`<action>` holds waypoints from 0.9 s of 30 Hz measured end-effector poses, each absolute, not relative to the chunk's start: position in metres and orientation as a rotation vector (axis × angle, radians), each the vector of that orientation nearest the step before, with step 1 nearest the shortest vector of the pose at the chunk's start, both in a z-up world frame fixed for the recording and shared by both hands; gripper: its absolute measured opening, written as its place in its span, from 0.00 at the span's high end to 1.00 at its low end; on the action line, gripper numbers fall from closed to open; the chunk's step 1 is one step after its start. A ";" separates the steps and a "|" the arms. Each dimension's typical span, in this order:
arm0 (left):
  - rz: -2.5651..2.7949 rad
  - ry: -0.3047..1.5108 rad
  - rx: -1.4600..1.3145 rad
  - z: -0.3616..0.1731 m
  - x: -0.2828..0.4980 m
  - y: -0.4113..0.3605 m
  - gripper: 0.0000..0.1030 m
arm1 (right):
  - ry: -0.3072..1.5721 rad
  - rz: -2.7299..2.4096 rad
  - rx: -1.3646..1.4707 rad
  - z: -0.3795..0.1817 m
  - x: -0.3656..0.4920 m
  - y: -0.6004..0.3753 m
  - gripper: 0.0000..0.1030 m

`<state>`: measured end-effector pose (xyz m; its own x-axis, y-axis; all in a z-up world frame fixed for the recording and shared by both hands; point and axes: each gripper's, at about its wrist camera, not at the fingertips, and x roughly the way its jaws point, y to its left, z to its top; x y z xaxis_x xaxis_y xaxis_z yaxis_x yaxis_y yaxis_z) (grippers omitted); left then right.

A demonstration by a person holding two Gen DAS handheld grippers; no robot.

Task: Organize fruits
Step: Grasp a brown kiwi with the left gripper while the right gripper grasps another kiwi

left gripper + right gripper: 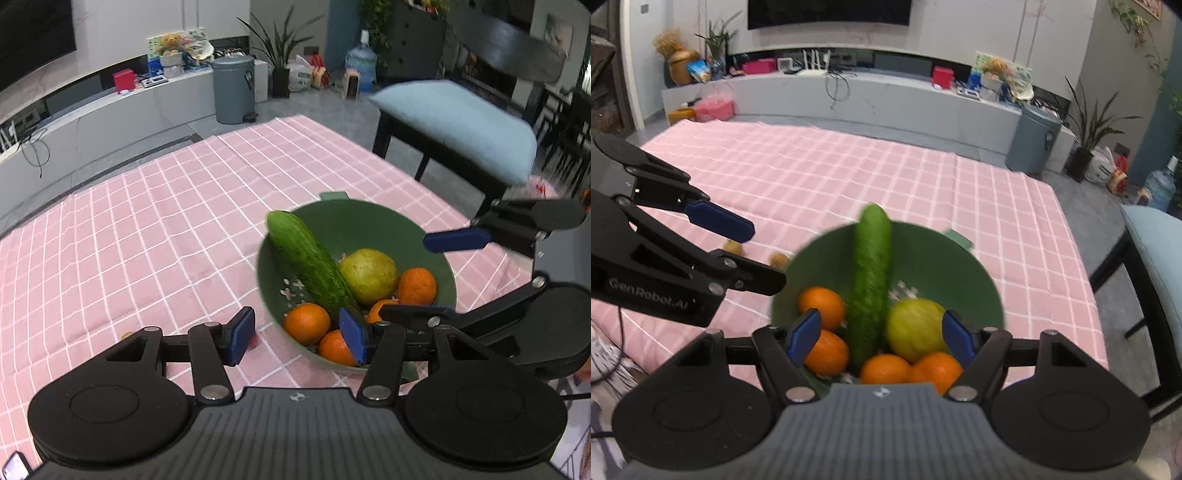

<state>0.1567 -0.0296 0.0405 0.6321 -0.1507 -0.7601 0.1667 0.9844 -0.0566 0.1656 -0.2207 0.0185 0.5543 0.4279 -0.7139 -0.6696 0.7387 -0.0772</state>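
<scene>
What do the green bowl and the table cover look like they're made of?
Green bowl: probably moulded plastic, matte; uniform colour, no glare, cut-out drain holes in the bottom, a moulded tab at the rim. Table cover: looks like woven fabric, matte pink with a white grid; it shows fold creases and soft wrinkles. Coated cloth can't be ruled out.

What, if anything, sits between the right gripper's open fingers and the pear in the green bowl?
Nothing visible. The right gripper hangs open over the green bowl, and the pear lies exposed beside the cucumber, with oranges in front of it.
</scene>
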 end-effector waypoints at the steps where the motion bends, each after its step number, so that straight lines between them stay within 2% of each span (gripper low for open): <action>1: -0.177 0.858 0.006 0.042 0.154 -0.024 0.39 | 0.723 0.676 -0.360 0.020 0.163 -0.215 0.33; 11: -0.100 0.826 -0.035 0.038 0.131 0.030 0.39 | 0.669 0.789 -0.389 0.016 0.144 -0.167 0.41; 24: -0.045 0.865 -0.124 0.006 0.119 0.091 0.40 | 0.652 0.899 -0.548 -0.005 0.141 -0.105 0.63; 27: -0.038 0.884 -0.143 -0.007 0.123 0.096 0.42 | 0.657 0.909 -0.585 -0.012 0.147 -0.094 0.64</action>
